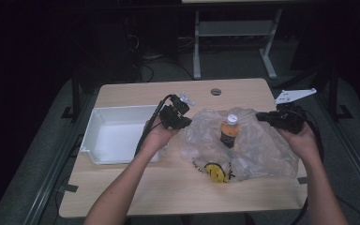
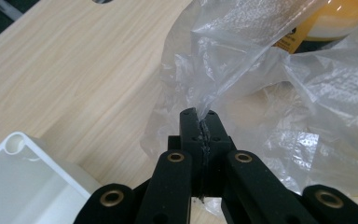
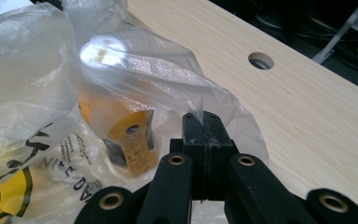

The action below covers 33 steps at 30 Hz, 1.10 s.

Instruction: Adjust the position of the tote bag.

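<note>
A clear plastic bag [image 1: 258, 150] with a yellow smiley print lies spread on the wooden table [image 1: 136, 91]. An orange bottle [image 1: 229, 131] with a white cap stands upright inside it. My left gripper [image 1: 187, 121] is shut on the bag's left edge [image 2: 223, 88], and my right gripper [image 1: 258, 116] is shut on the right edge [image 3: 186, 88]. Both hold the film lifted above the table on either side of the bottle [image 3: 121, 130]. The bottle's orange base [image 2: 335, 18] shows through the film past the left jaws.
A white rectangular bin [image 1: 117, 133] sits open on the table's left, its corner [image 2: 23, 158] close under my left gripper. A round cable hole [image 1: 216, 91] is near the table's far edge. A metal stand [image 1: 234, 42] is on the floor beyond.
</note>
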Available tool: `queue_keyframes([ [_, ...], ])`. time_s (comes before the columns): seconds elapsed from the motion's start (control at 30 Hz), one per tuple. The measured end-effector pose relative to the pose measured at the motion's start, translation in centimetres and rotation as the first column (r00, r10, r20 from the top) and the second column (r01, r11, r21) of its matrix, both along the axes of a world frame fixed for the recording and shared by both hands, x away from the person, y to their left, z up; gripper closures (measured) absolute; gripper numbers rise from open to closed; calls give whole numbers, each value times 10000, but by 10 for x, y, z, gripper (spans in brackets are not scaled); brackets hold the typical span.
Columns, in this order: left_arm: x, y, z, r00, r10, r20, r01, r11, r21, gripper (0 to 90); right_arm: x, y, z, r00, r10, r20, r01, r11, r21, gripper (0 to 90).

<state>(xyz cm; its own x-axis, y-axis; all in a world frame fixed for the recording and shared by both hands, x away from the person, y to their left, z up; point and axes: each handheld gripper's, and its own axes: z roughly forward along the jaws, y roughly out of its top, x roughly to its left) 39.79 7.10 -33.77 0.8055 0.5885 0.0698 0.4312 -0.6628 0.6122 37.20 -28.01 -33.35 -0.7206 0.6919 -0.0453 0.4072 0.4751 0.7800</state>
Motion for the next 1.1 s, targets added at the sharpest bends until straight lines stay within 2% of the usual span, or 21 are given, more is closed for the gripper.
queue_keyframes([
  [0.23, -2, 2, 4, 9999, 32, 129, -31, 9999, -119, 900, -3, -1, 4, 9999, 53, 132, -54, 10000, 72, 897],
  [0.3, -1, 3, 6, 9998, 18, 204, -18, 10000, 15, 900, -3, -1, 5, 9998, 10, 210, -12, 10000, 73, 897],
  [0.4, 2, 2, 5, 9998, 122, 140, -122, 9999, -4, 900, -1, -4, 6, 9999, -75, 154, 72, 9998, 209, 896],
  [0.63, 7, -5, -7, 9999, 92, -145, -84, 9986, 515, 900, 8, -4, -10, 9985, -285, -460, 287, 9996, 42, 897],
  [0.67, 7, -6, -10, 9997, 142, -223, -130, 9987, 501, 900, 9, -4, -13, 9975, -324, -631, 328, 9995, 48, 896],
  [0.73, 9, -8, -14, 9995, 156, -283, -141, 9984, 539, 900, 10, -4, -18, 9972, -326, -674, 323, 9995, -65, 897],
  [0.77, 9, -9, -17, 9992, 185, -346, -165, 9982, 577, 900, 10, -5, -23, 9952, -314, -931, 310, 9995, -55, 897],
  [0.97, 8, -13, -28, 9985, 130, -524, -89, 9970, 766, 900, 10, -4, -37, 9907, -322, -1325, 319, 9995, -38, 896],
  [1.1, 5, -17, -35, 9977, 96, -666, -37, 9961, 887, 900, 10, -2, -48, 9867, -307, -1594, 276, 9994, -217, 897],
])
